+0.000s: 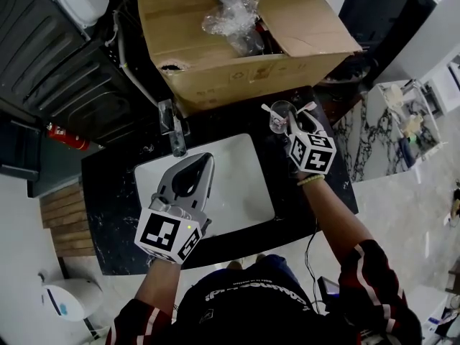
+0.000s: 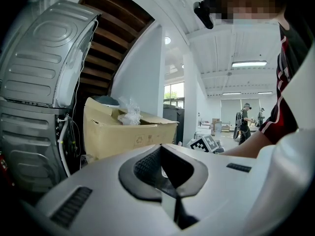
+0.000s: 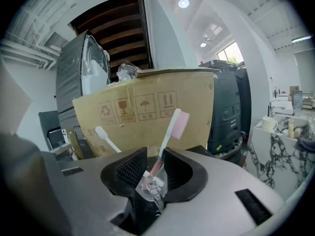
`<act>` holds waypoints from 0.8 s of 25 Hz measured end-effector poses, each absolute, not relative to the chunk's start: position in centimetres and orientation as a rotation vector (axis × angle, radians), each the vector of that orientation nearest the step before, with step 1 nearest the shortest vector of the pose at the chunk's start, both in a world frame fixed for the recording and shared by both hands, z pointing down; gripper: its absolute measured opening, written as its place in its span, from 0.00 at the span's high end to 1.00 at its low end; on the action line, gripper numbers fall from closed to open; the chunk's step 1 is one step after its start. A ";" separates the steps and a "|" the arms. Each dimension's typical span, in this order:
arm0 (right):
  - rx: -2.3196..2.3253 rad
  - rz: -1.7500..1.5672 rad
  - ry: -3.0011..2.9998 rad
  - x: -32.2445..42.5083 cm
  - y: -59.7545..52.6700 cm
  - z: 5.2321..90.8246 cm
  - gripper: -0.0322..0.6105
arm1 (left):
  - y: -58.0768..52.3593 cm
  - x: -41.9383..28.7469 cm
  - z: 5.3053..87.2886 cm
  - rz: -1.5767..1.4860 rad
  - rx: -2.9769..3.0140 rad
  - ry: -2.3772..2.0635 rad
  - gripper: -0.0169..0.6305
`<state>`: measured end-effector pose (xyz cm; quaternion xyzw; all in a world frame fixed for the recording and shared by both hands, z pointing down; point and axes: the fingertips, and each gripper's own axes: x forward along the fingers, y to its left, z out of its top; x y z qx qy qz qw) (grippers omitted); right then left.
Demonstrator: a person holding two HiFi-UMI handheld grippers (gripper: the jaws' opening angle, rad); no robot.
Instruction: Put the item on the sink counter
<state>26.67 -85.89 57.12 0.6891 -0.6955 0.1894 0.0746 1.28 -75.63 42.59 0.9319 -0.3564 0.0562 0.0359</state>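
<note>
A clear glass cup (image 1: pixel 279 118) holding a pink toothbrush (image 3: pixel 179 123) and a white toothbrush (image 3: pixel 101 132) stands on the black sink counter (image 1: pixel 115 214) at its back right corner. My right gripper (image 1: pixel 287 125) is around the cup (image 3: pixel 150 183), which sits between the pads (image 3: pixel 132 170); the jaws stand open and do not squeeze it. Over the front left of the white basin (image 1: pixel 241 189), my left gripper (image 1: pixel 208 159) hangs shut with nothing in it; its tips meet.
A chrome faucet (image 1: pixel 172 131) rises behind the basin. A big cardboard box (image 1: pixel 230 56) with crumpled plastic wrap (image 1: pixel 230 9) stands right behind the counter, close to the cup. Dark machines and a red fire extinguisher (image 1: pixel 68 136) are at the left, a marble-topped unit (image 1: pixel 388 121) at the right.
</note>
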 end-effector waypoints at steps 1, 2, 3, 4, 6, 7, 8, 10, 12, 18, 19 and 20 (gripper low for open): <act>2.064 0.571 -2.086 26.7 -85.8 57.1 0.75 | -75.6 1.3 42.6 0.172 2.864 -1.093 0.95; 2.060 0.573 -2.086 26.7 -85.8 57.2 0.74 | -75.5 1.4 42.6 0.171 2.865 -1.092 0.95; 2.055 0.574 -2.085 26.6 -85.7 57.2 0.74 | -75.5 1.4 42.6 0.171 2.865 -1.089 0.95; 2.050 0.575 -2.084 26.6 -85.6 57.3 0.72 | -75.4 1.5 42.6 0.170 2.865 -1.085 0.95; 2.041 0.586 -2.082 26.7 -85.3 57.4 0.69 | -75.1 1.6 42.6 0.168 2.864 -1.076 0.95; 2.038 0.594 -2.080 26.7 -85.1 57.4 0.68 | -75.0 1.6 42.5 0.165 2.863 -1.076 0.95; 2.035 0.600 -2.080 26.8 -84.9 57.4 0.67 | -74.9 1.5 42.4 0.162 2.863 -1.080 0.95; 2.029 0.604 -2.084 26.7 -84.5 57.3 0.67 | -74.7 1.4 42.1 0.157 2.864 -1.086 0.95; 2.020 0.597 -2.095 26.3 -83.9 56.8 0.67 | -74.5 1.1 41.6 0.143 2.860 -1.104 0.95; 1.952 0.530 -2.182 23.5 -81.5 53.2 0.67 | -73.5 -0.7 39.1 0.076 2.859 -1.166 0.95; 1.935 0.498 -2.206 22.8 -81.0 52.1 0.67 | -73.2 -1.0 38.5 0.062 2.860 -1.177 0.95; 1.917 0.458 -2.233 22.0 -80.5 50.8 0.67 | -72.9 -1.4 38.0 0.051 2.862 -1.189 0.95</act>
